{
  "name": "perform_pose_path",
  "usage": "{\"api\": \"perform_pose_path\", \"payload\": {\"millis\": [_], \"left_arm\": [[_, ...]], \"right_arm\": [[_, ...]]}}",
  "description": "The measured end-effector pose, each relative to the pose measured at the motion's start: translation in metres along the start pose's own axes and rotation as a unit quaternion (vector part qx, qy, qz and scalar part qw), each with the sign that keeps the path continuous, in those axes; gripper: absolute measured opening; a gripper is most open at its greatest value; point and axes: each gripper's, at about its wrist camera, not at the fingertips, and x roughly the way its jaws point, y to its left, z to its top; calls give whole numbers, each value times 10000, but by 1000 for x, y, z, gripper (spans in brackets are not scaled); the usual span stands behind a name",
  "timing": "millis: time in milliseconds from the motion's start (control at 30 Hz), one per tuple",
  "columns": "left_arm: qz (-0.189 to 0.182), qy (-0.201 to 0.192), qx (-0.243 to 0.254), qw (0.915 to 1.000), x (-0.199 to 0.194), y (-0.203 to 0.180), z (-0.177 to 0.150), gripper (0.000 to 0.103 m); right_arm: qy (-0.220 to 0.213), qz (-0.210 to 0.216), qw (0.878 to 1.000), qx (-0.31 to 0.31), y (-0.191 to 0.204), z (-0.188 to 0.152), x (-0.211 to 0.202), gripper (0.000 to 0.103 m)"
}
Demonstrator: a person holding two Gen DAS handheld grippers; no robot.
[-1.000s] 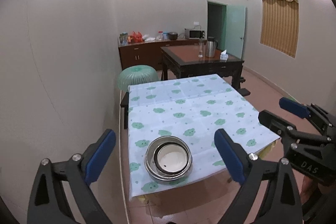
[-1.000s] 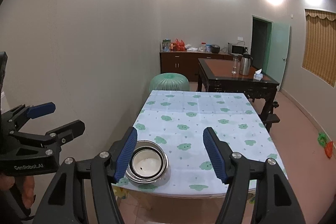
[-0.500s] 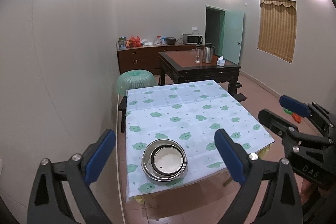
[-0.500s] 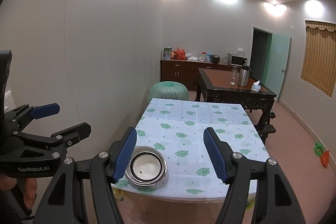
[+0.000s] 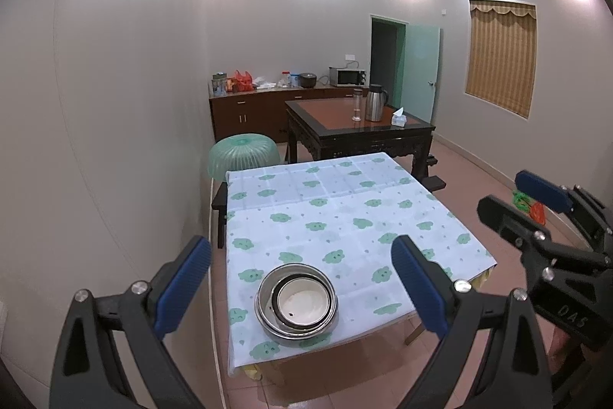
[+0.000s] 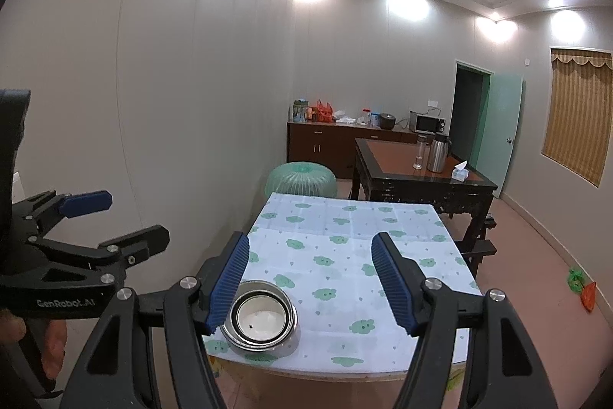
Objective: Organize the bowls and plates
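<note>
Both claws, left claw (image 5: 300, 282) and right claw (image 6: 310, 280), hang open and empty, well back from the nested steel bowls (image 5: 297, 303). I'd call the stacking done on that tabletop (image 5: 345, 213), so just pull away slowly without bumping the stack.

A nested stack of round bowls (image 5: 297, 305) sits upright on the table (image 5: 345, 217), near its front edge and toward the front left corner. The outer bowl (image 6: 230, 326) is shiny steel; a dark-rimmed one lies inside, and the innermost white bowl (image 6: 260, 320) shows a small dark speck.
</note>
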Motion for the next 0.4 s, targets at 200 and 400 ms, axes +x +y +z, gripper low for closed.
{"api": "perform_pose_path", "payload": {"millis": [200, 400], "left_arm": [[38, 20, 11, 10000, 4, 0, -5, 97], [-25, 44, 51, 10000, 5, -2, -7, 97]], "right_arm": [[0, 2, 10000, 12, 1, 0, 2, 69], [93, 54, 9999, 14, 1, -1, 6, 69]]}}
